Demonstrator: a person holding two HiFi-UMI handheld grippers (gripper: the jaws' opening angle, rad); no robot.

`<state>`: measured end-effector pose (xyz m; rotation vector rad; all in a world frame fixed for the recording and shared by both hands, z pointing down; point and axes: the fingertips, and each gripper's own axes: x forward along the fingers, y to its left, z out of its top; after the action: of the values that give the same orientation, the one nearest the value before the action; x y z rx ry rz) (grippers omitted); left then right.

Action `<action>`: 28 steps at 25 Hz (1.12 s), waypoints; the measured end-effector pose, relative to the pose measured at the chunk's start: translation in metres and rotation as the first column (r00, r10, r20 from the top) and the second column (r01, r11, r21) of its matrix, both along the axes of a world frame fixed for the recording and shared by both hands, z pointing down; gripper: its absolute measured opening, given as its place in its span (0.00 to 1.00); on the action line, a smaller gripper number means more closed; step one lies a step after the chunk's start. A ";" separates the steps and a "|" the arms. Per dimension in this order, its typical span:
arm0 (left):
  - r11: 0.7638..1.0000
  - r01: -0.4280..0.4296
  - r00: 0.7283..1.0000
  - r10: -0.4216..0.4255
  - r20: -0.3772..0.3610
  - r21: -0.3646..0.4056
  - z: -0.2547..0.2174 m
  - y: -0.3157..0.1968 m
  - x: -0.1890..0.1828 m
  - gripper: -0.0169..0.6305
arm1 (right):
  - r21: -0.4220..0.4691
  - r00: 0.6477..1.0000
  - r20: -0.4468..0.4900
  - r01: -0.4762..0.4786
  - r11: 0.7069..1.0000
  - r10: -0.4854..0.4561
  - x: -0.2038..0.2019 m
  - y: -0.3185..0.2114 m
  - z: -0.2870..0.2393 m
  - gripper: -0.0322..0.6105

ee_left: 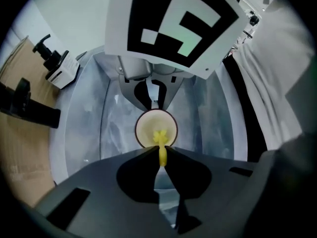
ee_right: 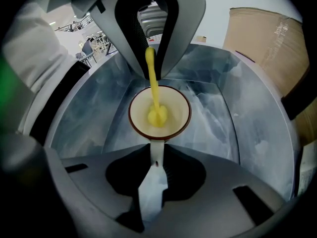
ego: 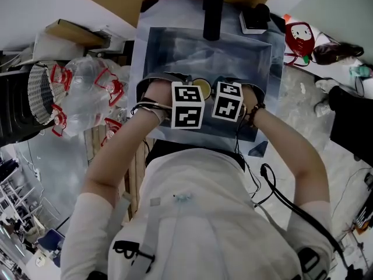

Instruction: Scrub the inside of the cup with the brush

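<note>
1. Stands at a steel sink [ego: 152,51], seen from above, with both grippers pointed down into the basin, side by side and close together.
2. Pinches the brush [ee_left: 160,142], all yellow, with the left gripper [ee_left: 161,158]: jaws clenched on its thin stem just behind the head.
3. Aims the brush downward, long axis running from those jaws straight into the mouth of the cup [ee_left: 147,125], stubby head lowest and inside the bowl, stem end up between the jaws.
4. Grasps the cup by its white handle [ee_right: 156,147] with the right gripper [ee_right: 157,153], jaws closed tight on that handle, bowl just beyond the tips.
5. Holds the cup over the middle of the basin, between the two grippers, mouth turned up toward both gripper cameras, handle sticking out sideways toward the right gripper; cannot tell whether set on the sink floor or lifted off it.
6. Shows a cream inside and a dark brown rim on the cup.
7. Carries on each gripper a white cube [ego: 187,105] printed with blocky black square markers, patterns and not letters.
8. Has beside the sink, to the left in the head view, a clear bag [ego: 87,92] of bottles with red labels, print too small to read; to the right, a round red-and-white figure [ego: 298,37]; at the back corner, a small white-and-black device [ego: 254,17].
</note>
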<state>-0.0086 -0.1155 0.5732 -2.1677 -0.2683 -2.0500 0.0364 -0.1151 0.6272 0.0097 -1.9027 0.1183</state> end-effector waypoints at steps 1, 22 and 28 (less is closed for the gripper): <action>1.000 -0.008 1.000 0.008 -0.005 -0.021 -0.001 0.003 0.001 0.08 | 0.001 1.000 0.000 -0.001 1.000 0.001 0.000 -0.001 0.000 0.16; 0.982 0.177 0.979 -0.182 -0.091 -0.059 0.001 -0.024 0.003 0.08 | 0.010 0.999 -0.024 0.025 1.000 -0.025 0.004 0.002 0.001 0.16; 0.983 0.129 0.991 -0.133 -0.019 -0.132 0.004 -0.007 -0.004 0.08 | 0.006 0.999 -0.044 0.032 0.999 -0.032 0.004 0.001 0.002 0.16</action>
<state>-0.0124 -0.1220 0.5770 -2.3472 -0.2705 -2.1253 0.0401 -0.1139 0.6290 -0.0137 -1.8590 0.0893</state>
